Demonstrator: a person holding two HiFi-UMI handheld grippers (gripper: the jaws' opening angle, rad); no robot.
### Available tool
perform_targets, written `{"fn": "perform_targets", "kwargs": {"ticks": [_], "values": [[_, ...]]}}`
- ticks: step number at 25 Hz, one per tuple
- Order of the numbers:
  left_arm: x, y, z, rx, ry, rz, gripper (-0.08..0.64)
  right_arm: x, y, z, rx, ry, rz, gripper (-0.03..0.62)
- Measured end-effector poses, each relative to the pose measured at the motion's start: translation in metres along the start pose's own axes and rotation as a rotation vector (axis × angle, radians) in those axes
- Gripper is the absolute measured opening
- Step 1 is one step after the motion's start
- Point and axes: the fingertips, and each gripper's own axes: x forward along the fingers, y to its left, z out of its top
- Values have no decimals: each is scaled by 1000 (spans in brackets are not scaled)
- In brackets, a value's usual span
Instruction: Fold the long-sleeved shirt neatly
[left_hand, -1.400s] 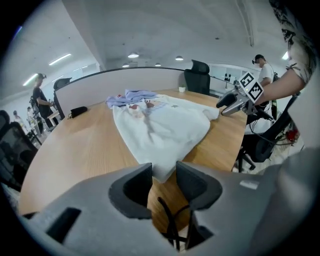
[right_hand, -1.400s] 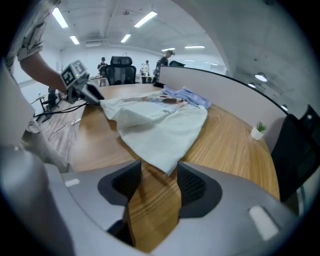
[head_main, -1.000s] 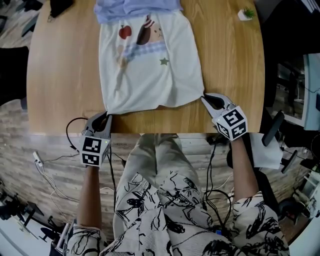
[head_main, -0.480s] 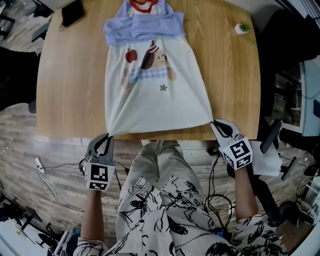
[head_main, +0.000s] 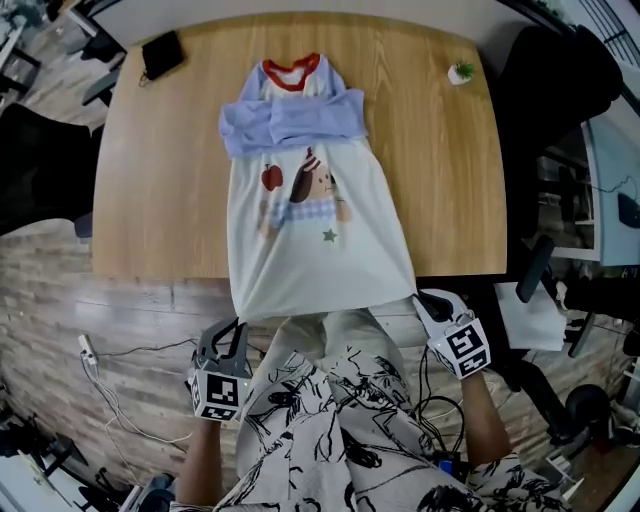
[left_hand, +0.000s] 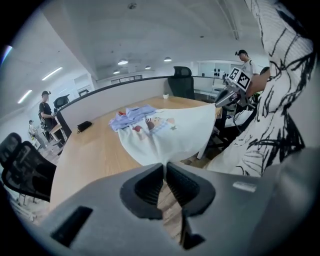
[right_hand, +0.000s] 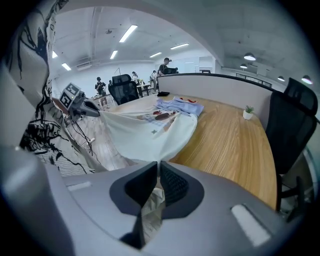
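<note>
Head view: the long-sleeved shirt lies face up on the wooden worktop, its long axis running straight away from the person. The red collar points to the far edge and the hem to the near one. The blue sleeves are folded across the chest in a band. The hem reaches past the near edge and is drawn taut between the two tools. The left tool pinches the hem's left corner and the right tool its right corner, both off the worktop just above the person's lap.

Left gripper view shows what the top-down look cannot: the pads pressed together on the thin white corner, the cloth rising from there in a slope to the worktop. Right gripper view shows its jaws likewise closed, with crumpled fabric bunched behind the pads, and a small potted plant near the far right edge.
</note>
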Motion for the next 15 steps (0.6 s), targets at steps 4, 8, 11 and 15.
{"fn": "perform_targets", "kwargs": {"ticks": [4, 8, 11, 15], "values": [[-8, -7, 4, 2, -23, 2, 26, -10, 8, -4, 10, -14, -9, 31], [-16, 11, 26, 8, -65, 22, 28, -19, 0, 20, 12, -53, -34, 31], [-22, 44, 61, 1, -108, 44, 28, -24, -21, 58, 31, -104, -61, 31], [-16, 99, 112, 18, -134, 82, 28, -21, -63, 123, 50, -170, -95, 31]]}}
